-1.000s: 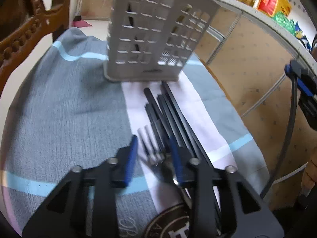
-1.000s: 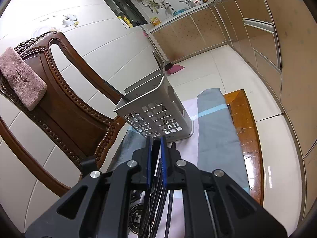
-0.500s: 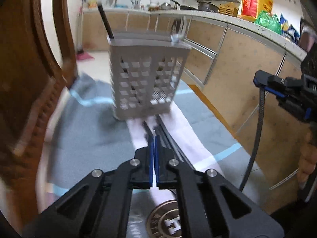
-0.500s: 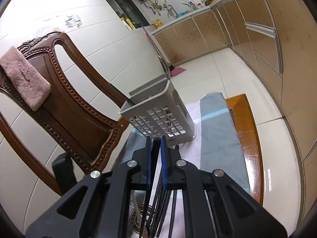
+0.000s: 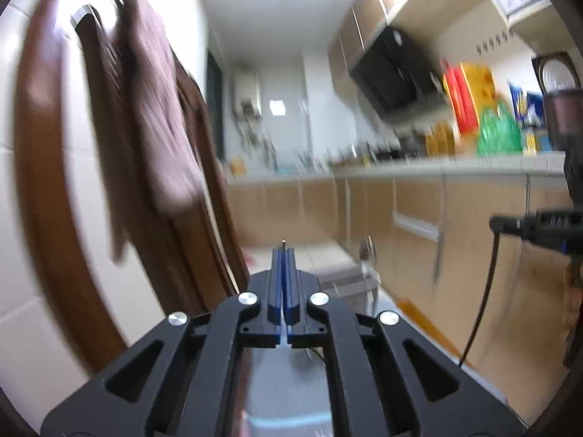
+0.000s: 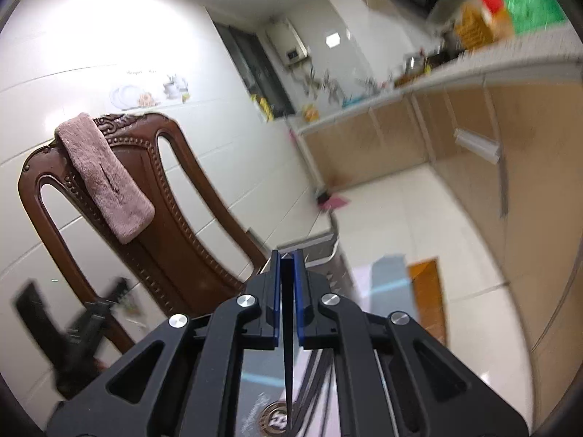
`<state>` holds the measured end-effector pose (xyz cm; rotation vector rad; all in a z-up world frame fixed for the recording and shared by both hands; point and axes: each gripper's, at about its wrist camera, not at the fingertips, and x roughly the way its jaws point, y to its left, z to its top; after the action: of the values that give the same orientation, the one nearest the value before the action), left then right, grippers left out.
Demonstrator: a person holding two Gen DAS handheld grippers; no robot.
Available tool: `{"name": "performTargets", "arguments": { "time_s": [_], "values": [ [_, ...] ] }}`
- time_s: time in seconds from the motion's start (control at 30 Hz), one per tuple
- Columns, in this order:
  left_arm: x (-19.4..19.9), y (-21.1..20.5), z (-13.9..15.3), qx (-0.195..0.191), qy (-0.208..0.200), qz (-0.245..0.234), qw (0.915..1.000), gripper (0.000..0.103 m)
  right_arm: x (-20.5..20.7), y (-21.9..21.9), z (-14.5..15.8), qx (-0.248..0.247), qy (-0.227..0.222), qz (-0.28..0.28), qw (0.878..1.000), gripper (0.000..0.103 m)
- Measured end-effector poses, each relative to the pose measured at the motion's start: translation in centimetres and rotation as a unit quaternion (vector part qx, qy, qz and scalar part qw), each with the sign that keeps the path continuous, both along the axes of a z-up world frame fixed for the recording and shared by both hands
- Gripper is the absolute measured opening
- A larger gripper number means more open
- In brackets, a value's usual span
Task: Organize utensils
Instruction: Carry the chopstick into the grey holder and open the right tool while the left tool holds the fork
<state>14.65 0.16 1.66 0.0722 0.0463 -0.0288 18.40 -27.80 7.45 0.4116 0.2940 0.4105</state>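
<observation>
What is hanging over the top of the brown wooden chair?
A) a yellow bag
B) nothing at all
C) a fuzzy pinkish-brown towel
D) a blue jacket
C: in the right wrist view a fuzzy pinkish-brown towel lies draped over the top rail of the carved wooden chair.

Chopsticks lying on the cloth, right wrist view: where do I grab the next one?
Probably the near end of an outer stick among the chopsticks, from above with jaws across it. They lie flat and bunched on the cloth, running lengthwise away from the camera, so side access looks blocked.
</observation>
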Motion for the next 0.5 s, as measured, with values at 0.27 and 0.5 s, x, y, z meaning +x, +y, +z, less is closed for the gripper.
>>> {"name": "performTargets", "arguments": {
  "time_s": [0.27,0.5],
  "values": [
    [-2.2,-0.2,0.3,0.008,-0.015,0.017,0.9997,0.002,-0.7,0.1,-0.5,-0.026,-0.016,-0.018,0.999,0.007],
    [-1.8,0.4,0.0,0.004,-0.005,0.010,0.9999,0.002,-0.9,0.6,-0.4,-0.031,-0.018,-0.015,0.999,0.007]
  ]
}}
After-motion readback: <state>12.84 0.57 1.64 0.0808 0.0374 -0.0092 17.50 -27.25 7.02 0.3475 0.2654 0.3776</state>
